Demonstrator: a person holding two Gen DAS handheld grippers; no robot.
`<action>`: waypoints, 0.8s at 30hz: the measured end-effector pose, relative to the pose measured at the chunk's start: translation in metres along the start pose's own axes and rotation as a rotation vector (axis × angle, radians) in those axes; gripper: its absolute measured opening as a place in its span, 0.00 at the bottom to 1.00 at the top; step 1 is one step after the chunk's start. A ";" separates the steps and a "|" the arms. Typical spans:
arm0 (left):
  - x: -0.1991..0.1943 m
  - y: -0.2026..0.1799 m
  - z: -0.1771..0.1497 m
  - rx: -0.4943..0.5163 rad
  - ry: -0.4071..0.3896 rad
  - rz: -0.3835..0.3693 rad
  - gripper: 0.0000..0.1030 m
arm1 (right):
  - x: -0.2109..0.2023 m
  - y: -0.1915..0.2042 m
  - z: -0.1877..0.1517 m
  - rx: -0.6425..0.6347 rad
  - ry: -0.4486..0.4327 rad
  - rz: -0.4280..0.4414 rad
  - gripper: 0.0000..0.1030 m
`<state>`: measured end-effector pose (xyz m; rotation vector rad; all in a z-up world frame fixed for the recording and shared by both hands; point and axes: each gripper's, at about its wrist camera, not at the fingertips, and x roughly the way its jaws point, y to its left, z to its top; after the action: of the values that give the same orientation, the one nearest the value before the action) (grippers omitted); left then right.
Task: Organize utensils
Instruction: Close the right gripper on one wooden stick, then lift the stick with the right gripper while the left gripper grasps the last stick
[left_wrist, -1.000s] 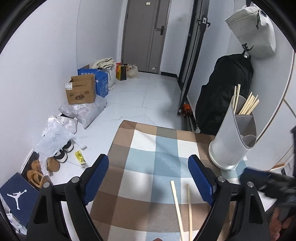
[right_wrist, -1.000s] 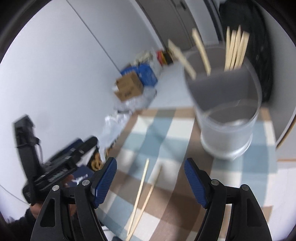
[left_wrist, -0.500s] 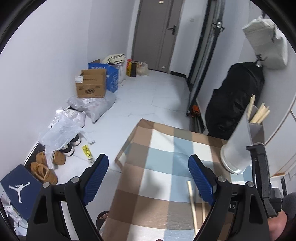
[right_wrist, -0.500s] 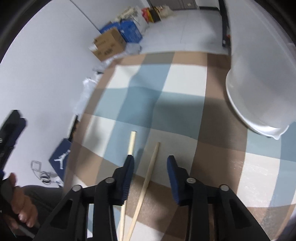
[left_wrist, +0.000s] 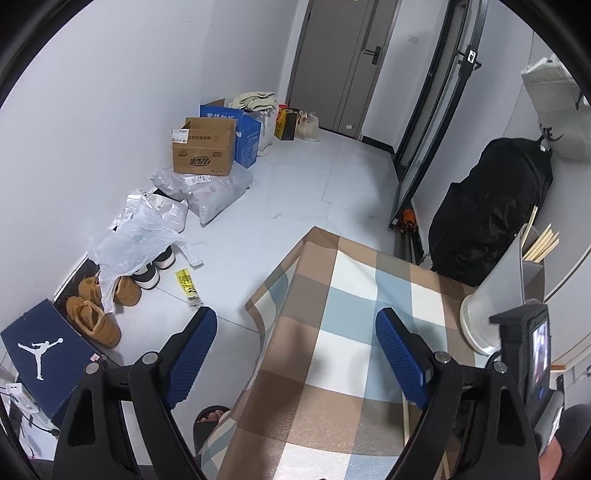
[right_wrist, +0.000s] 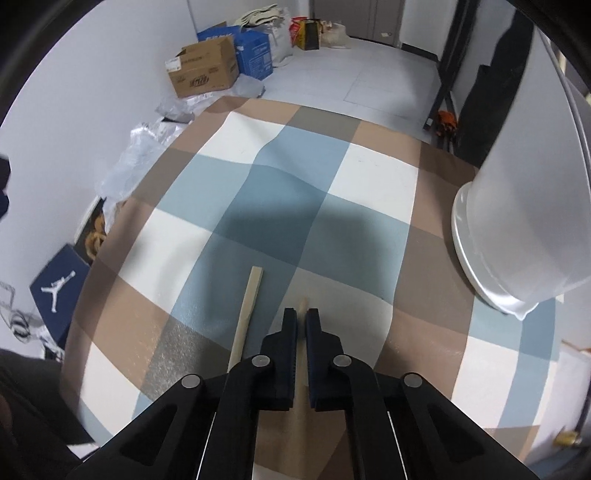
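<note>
Nearest the viewer in the right wrist view, the right tongs (right_wrist: 301, 321) are clenched on a thin pale wooden chopstick (right_wrist: 303, 308) lying on the bench, its tip showing just past the pads. Just to its left, apart from the tongs, a second, flatter wooden chopstick (right_wrist: 246, 314) lies loose on the blue, brown and cream checked tablecloth (right_wrist: 258, 177) covering the bench.

In the left wrist view, the left tongs (left_wrist: 295, 350) are released, spread wide with nothing between them, hovering over the near left edge of the cloth.

Farther right stands a tall white plastic utensil holder (right_wrist: 517, 229) with several chopsticks (left_wrist: 543, 242) already standing in it. Beyond the bench, a brown cardboard box (right_wrist: 203, 68) sits on the pale floor.

The step in hand appears to be picking up a chopstick. The next move likely calls for lifting it, turning it upright and lowering it into the holder.
</note>
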<state>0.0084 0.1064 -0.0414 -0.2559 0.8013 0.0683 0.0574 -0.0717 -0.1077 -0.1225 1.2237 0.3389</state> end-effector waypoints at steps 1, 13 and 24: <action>0.001 -0.001 0.000 0.007 0.001 0.004 0.82 | -0.001 -0.002 0.001 0.012 -0.006 0.010 0.04; 0.025 -0.031 -0.015 0.117 0.125 -0.032 0.82 | -0.081 -0.032 -0.005 0.080 -0.243 0.117 0.03; 0.063 -0.081 -0.038 0.223 0.333 -0.047 0.82 | -0.130 -0.070 -0.023 0.137 -0.381 0.205 0.03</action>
<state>0.0381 0.0163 -0.0952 -0.0747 1.1248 -0.1106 0.0205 -0.1684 -0.0005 0.1813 0.8788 0.4336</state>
